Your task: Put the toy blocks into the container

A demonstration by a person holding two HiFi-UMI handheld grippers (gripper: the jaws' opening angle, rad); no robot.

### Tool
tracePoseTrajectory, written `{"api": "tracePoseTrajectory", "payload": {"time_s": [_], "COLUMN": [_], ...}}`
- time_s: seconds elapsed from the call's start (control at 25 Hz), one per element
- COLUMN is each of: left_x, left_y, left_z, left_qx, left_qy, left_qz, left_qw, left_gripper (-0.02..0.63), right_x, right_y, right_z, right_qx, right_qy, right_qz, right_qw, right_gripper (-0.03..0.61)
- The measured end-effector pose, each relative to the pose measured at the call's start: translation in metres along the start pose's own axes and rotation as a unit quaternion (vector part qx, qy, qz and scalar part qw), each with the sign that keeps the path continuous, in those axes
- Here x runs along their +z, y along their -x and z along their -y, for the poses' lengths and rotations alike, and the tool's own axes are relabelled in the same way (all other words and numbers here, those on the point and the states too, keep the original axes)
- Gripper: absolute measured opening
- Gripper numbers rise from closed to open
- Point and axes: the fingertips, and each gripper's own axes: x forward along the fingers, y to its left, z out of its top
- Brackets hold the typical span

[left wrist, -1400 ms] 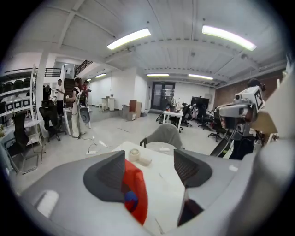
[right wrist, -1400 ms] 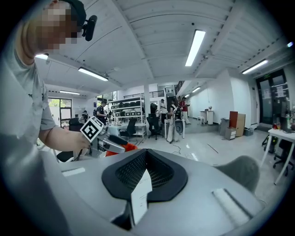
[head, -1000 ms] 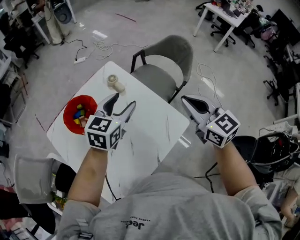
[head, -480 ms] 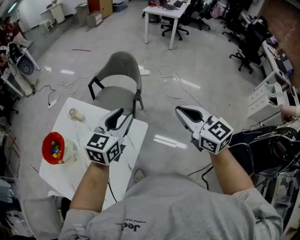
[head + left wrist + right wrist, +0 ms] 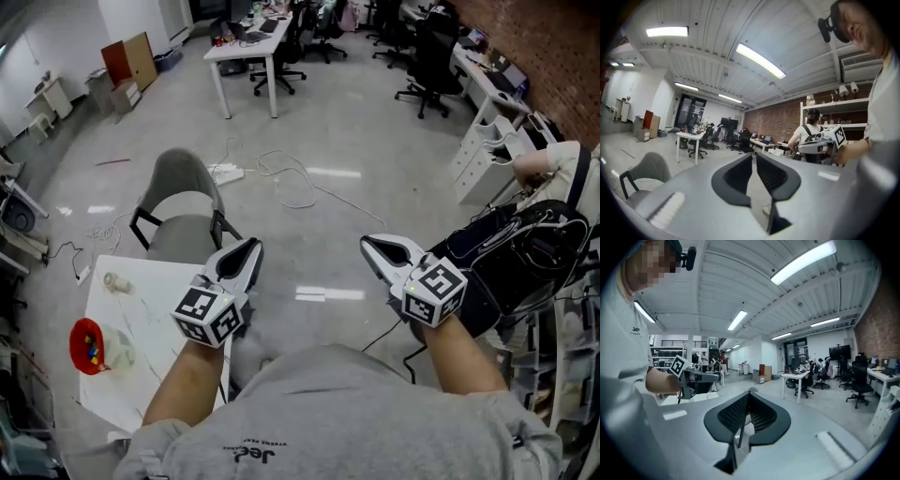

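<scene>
left gripper (image 5: 244, 255) swung off table (image 5: 159, 323), fingers (image 5: 736, 178) just closed, empty

Your grey shirt (image 5: 356, 422) carries a chest logo (image 5: 260, 453), upside down in the head view, that starts "Jee". The line of print beside it is too small to read.

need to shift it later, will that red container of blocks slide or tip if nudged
The red container looks small and open-topped, so probably light; it would likely slide on the smooth white table. It sits near the table's edge, so a push outward might drop it. The loose blocks inside may shift.
</scene>
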Motion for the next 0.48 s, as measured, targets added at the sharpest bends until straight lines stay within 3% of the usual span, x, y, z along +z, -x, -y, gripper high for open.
{"api": "tracePoseTrajectory", "payload": {"time_s": [0.12, 0.48], "left_x": [0.002, -0.004], "left_y": [-0.018, -0.034], "left_z": [0.030, 0.076], "left_qx": [-0.024, -0.066], "left_qy": [0.000, -0.002], "left_qz": [0.004, -0.004], "left_qw": [0.9997, 0.9978], "left_gripper": [0.058, 0.058], "right_x": [-0.006, -0.021], "right_y": [0.041, 0.097], "right_z": [0.019, 0.034], "right_qx": [-0.031, -0.066], "right_qy": [-0.010, -0.031], "right_qz": [0.002, 0.003], "right_qw": [0.999, 0.997], "right_gripper": [0.003, 0.003]}}
